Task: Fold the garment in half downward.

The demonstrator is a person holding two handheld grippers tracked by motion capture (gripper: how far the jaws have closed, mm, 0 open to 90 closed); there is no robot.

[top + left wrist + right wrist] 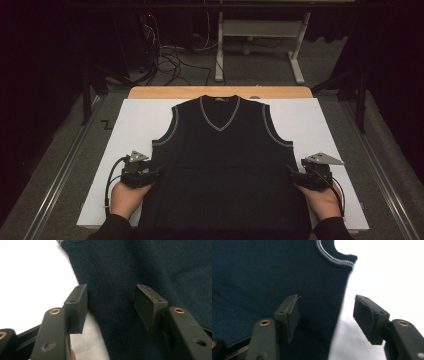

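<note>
On the white board [135, 120] that covers most of the tabletop, a dark sleeveless vest [222, 165] with a pale-trimmed V-neck lies flat, neck away from the person and hem running off the near edge of the picture. Its left side seam, below the armhole, is straddled by the left gripper [156, 173]: in the left gripper view [111, 306] one pad sits over the bare board just outside the vest's edge, the other over the knit, and the cloth edge passes between them with daylight on both sides, so the jaws stand partly apart and press on nothing. At the vest's right side seam the right gripper [291, 173] does the same; in the right gripper view [325, 315] one pad is above the fabric, the other over the white board, the seam between them, again not pinched. Each gripper is held by a hand [127, 197] coming in from the near side of the vest. Outward from the vest, strips of bare board remain at both sides and beyond the shoulders. Past the vest's neckline a wooden table edge [150, 92] shows, and farther still a grey floor with cables [170, 60] and a table frame [260, 35].
</note>
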